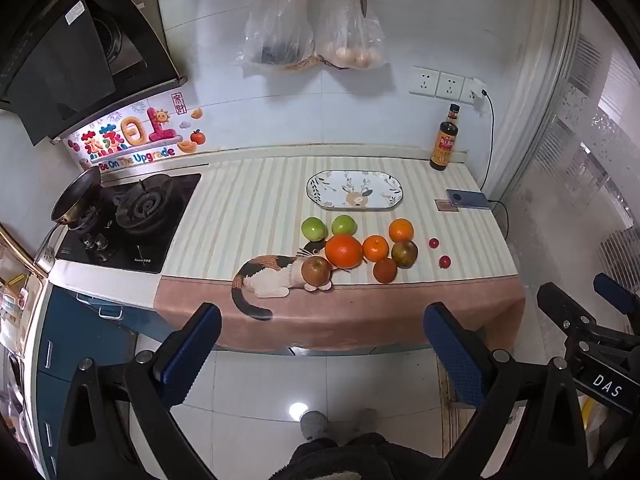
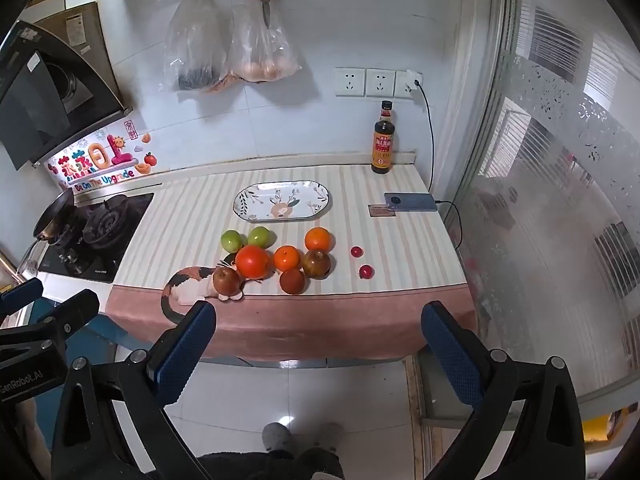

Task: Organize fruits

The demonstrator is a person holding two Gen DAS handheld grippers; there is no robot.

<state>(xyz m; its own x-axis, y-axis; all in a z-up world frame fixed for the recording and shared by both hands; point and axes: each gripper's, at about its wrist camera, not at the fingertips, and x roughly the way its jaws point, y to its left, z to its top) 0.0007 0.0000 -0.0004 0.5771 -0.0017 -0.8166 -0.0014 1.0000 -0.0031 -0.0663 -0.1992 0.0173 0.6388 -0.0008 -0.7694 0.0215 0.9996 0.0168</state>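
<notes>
I see left gripper (image 1: 322, 312) and right gripper (image 2: 320, 312) both released, empty, off the counter (image 2: 340, 320). Fruits (image 2: 276, 258) clustered near oval plate (image 2: 282, 201).

Oval plate (image 2: 320, 205) with leaf and deer pattern, flat on the striped cloth, bare. In front of it, loose fruit in a cluster: two green apples (image 2: 232, 240) side by side at the rear left; large orange (image 2: 252, 261) just before them; reddish-brown apple (image 2: 226, 281) nearest the cloth's pink band. Two smaller oranges (image 2: 286, 258) to the right, a dark mottled fruit (image 2: 316, 264), possibly a pear, and a dull red-orange one (image 2: 292, 281). Two small red fruits (image 2: 366, 271) apart on the right.
</notes>
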